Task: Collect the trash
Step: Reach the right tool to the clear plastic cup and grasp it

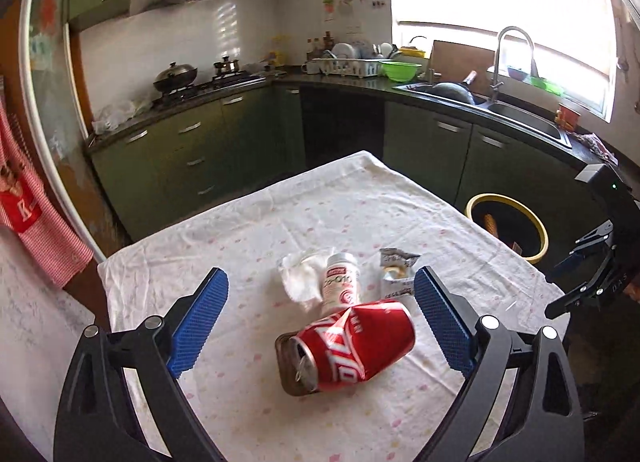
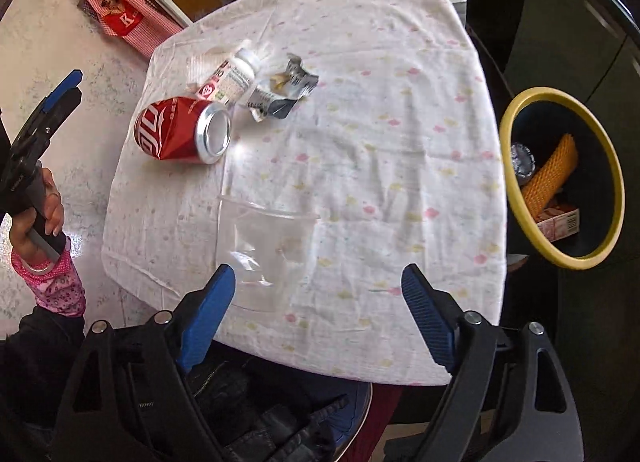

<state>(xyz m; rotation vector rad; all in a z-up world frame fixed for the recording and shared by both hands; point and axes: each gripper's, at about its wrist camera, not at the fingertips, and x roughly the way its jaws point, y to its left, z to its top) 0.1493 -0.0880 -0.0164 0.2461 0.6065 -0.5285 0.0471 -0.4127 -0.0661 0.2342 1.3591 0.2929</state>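
A crushed red cola can (image 1: 352, 346) (image 2: 182, 131) lies on its side on the cloth-covered table (image 1: 248, 230) (image 2: 400, 142). Behind it lie a small white bottle (image 1: 340, 282) (image 2: 232, 80), a crumpled tissue (image 1: 298, 278) and a torn silver wrapper (image 1: 396, 272) (image 2: 286, 92). A clear plastic cup (image 2: 264, 250) lies near the table's front edge. My left gripper (image 1: 320, 294) is open, its fingers on either side of the can and above it. My right gripper (image 2: 316, 286) is open and empty over the clear cup.
A yellow-rimmed black bin (image 1: 507, 227) (image 2: 560, 182) stands on the floor right of the table, holding an orange foam net, a box and a bottle. Green kitchen cabinets (image 1: 192, 150), a stove and a sink (image 1: 520, 110) lie beyond. A red apron (image 1: 36, 198) hangs at left.
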